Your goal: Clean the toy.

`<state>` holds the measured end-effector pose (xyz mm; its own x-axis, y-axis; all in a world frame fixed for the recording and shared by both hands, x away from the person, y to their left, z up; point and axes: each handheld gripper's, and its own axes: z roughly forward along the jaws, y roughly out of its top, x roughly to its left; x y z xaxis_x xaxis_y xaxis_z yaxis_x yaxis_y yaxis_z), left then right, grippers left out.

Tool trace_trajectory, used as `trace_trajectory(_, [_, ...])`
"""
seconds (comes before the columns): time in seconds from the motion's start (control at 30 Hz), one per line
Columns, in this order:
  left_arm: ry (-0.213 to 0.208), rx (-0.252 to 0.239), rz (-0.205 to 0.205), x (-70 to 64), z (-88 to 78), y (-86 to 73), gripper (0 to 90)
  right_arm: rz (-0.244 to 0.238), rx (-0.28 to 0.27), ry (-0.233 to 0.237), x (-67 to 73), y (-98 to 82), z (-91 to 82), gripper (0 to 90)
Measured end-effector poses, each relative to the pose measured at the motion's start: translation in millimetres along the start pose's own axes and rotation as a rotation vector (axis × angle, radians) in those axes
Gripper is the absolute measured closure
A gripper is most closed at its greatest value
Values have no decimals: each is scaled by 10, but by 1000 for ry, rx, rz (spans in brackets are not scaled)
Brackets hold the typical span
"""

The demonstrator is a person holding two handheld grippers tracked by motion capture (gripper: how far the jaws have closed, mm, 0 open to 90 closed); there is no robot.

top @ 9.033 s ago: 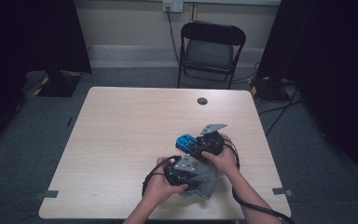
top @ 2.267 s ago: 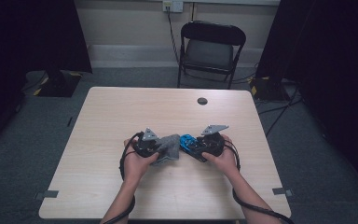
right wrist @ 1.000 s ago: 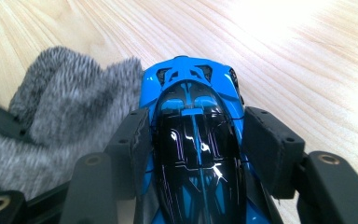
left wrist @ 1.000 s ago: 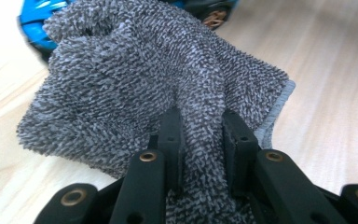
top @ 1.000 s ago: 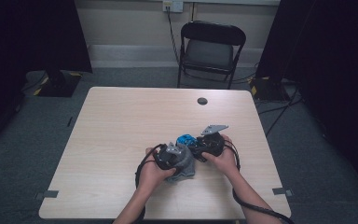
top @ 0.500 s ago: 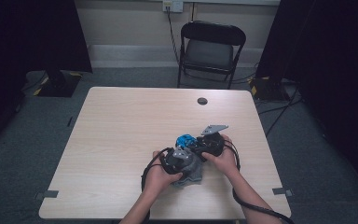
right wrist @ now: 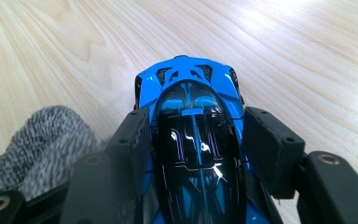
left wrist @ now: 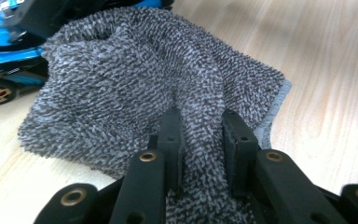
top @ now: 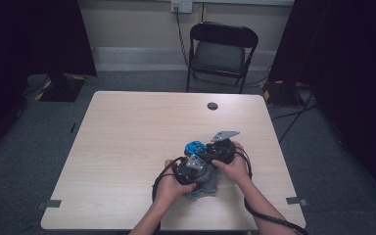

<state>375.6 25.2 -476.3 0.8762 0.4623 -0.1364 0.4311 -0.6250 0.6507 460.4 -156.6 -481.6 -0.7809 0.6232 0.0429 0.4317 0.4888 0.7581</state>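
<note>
The left gripper [left wrist: 200, 140] pinches a fold of grey shaggy microfibre cloth [left wrist: 135, 84] and has swept back against the glossy blue toy car [right wrist: 193, 140], clamped by the right gripper [right wrist: 196, 144]; wiping likely continues

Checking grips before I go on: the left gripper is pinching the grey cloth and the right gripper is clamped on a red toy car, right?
Not quite. The toy car in the right gripper is blue and black, as the right gripper view shows. The left gripper does pinch the grey cloth.

Glossy blue-and-black toy car [right wrist: 193, 140] on the table, touching a crumpled grey cloth [left wrist: 158, 88].
</note>
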Motion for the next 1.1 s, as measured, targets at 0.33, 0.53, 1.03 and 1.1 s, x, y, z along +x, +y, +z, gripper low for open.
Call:
trace_trajectory(0.33, [-17,1,25,-55,43,29,725,-2,-1,-1,1,-2,0,425])
trace_trajectory(0.53, [-30,5,42,-91,65,55,725,-2,1,-2,2,1,0,425])
trace_trajectory(1.03, [-66,-5,67,-227,123,99,725,-3,-3,-2,3,-3,1,425])
trace_trajectory(1.1, [-69,-3,73,-236,129,104,724,-4,-3,-3,3,-4,0,425])
